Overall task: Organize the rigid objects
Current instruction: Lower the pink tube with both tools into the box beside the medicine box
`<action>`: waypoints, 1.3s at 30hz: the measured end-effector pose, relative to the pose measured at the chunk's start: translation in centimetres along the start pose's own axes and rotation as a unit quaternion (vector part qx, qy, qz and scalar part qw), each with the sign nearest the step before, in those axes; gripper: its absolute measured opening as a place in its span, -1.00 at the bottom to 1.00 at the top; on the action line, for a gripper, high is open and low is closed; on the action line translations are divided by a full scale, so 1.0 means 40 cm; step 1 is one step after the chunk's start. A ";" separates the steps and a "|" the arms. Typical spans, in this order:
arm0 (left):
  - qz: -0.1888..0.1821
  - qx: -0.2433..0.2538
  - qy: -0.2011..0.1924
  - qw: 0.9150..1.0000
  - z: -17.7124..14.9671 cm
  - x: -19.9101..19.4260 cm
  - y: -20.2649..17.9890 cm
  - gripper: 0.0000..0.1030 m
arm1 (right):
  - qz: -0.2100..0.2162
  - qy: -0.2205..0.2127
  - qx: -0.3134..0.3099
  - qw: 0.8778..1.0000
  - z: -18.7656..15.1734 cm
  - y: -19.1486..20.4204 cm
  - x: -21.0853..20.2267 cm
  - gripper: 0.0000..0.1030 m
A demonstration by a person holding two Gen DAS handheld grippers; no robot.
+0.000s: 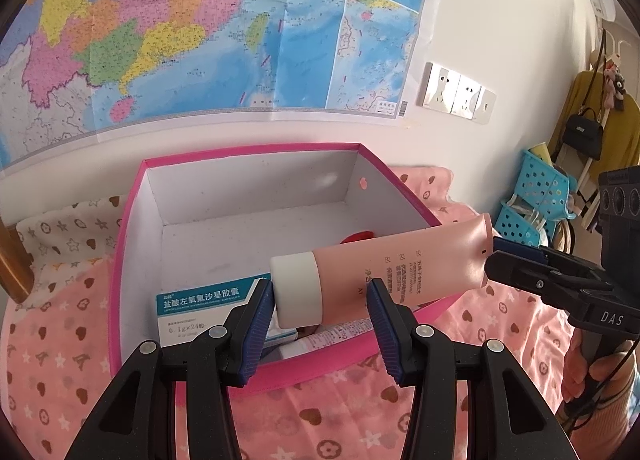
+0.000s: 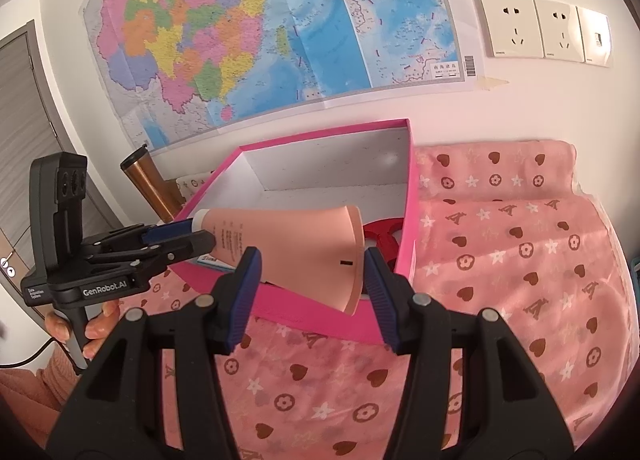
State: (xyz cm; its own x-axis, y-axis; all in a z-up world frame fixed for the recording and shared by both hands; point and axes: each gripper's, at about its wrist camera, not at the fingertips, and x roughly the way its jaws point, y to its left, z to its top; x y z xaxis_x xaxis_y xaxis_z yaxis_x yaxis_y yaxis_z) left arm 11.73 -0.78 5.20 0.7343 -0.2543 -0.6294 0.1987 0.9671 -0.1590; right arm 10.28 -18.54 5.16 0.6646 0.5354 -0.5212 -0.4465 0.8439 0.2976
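A pink tube with a white cap (image 1: 400, 264) hangs slanted over the near right corner of an open pink box (image 1: 132, 196). My left gripper (image 1: 322, 298) is shut on the cap end, one pad against the cap and the other against the body. My right gripper (image 2: 310, 276) is shut on the wide crimped tail of the tube (image 2: 304, 248). Each gripper shows in the other's view: the right gripper (image 1: 494, 260) at the tail, the left gripper (image 2: 200, 238) near the cap. Inside the box lie a white and teal medicine carton (image 1: 200, 302) and a red object (image 2: 380, 238), part hidden.
The box (image 2: 412, 196) sits on a pink cloth (image 2: 520, 260) printed with hearts and flowers. A map and wall sockets (image 2: 544, 28) are behind it. Blue baskets (image 1: 536, 196) stand at the right, a wooden post (image 2: 148, 184) at the left. A hand (image 2: 96, 328) grips the left handle.
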 end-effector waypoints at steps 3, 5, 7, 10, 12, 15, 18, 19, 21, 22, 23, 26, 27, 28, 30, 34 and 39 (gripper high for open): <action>0.000 0.001 0.000 1.000 0.000 0.001 -0.002 -0.06 | 0.000 0.001 0.000 1.000 0.003 -0.004 0.003 0.08; 0.000 0.001 0.001 1.000 0.002 0.004 -0.001 -0.06 | -0.001 0.002 0.000 1.000 0.004 -0.006 0.005 0.08; 0.000 0.001 0.002 1.000 0.001 0.008 0.000 -0.06 | -0.002 0.002 0.000 1.000 0.006 -0.007 0.007 0.08; 0.000 0.001 0.004 1.000 0.001 0.013 0.001 -0.06 | -0.002 0.004 0.001 1.000 0.010 -0.013 0.011 0.08; 0.000 0.000 0.006 1.000 0.001 0.016 0.002 -0.06 | -0.002 0.004 0.001 1.000 0.010 -0.014 0.013 0.08; 0.000 -0.001 0.009 1.000 0.001 0.023 0.003 -0.06 | -0.003 0.006 0.000 1.000 0.011 -0.017 0.015 0.08; 0.000 -0.002 0.011 1.000 0.002 0.026 0.004 -0.06 | -0.004 0.009 0.000 1.000 0.012 -0.020 0.019 0.08; 0.000 -0.003 0.012 1.000 0.003 0.028 0.004 -0.06 | -0.004 0.009 0.000 1.000 0.013 -0.022 0.021 0.08; 0.000 -0.003 0.013 1.000 0.003 0.031 0.005 -0.06 | -0.004 0.009 0.000 1.000 0.015 -0.024 0.022 0.08; 0.000 -0.003 0.014 1.000 0.004 0.032 0.005 -0.06 | -0.005 0.010 0.000 1.000 0.016 -0.024 0.024 0.08; 0.000 -0.003 0.014 1.000 0.004 0.033 0.006 -0.06 | -0.005 0.010 0.000 1.000 0.017 -0.026 0.024 0.08; 0.001 -0.003 0.015 1.000 0.004 0.038 0.006 -0.06 | -0.004 0.010 0.000 1.000 0.017 -0.025 0.024 0.08; 0.001 -0.003 0.016 1.000 0.004 0.041 0.007 -0.06 | -0.005 0.011 0.001 1.000 0.017 -0.025 0.025 0.08; 0.001 -0.003 0.017 1.000 0.005 0.042 0.008 -0.06 | -0.005 0.012 0.000 1.000 0.019 -0.025 0.026 0.08; 0.002 -0.004 0.019 1.000 0.004 0.045 0.010 -0.06 | -0.006 0.013 -0.001 1.000 0.020 -0.028 0.029 0.08; 0.003 -0.004 0.020 1.000 0.005 0.048 0.010 -0.06 | -0.006 0.016 -0.001 1.000 0.022 -0.029 0.035 0.08; 0.004 -0.006 0.023 1.000 0.006 0.057 0.014 -0.06 | -0.007 0.020 0.000 1.000 0.025 -0.031 0.042 0.08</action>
State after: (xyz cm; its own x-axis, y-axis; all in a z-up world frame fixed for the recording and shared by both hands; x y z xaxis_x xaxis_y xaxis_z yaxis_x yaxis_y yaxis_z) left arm 13.68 -0.82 3.85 0.7054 -0.2464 -0.6646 0.1850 0.9691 -0.1629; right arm 12.55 -18.64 4.69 0.6462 0.5220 -0.5567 -0.4374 0.8511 0.2903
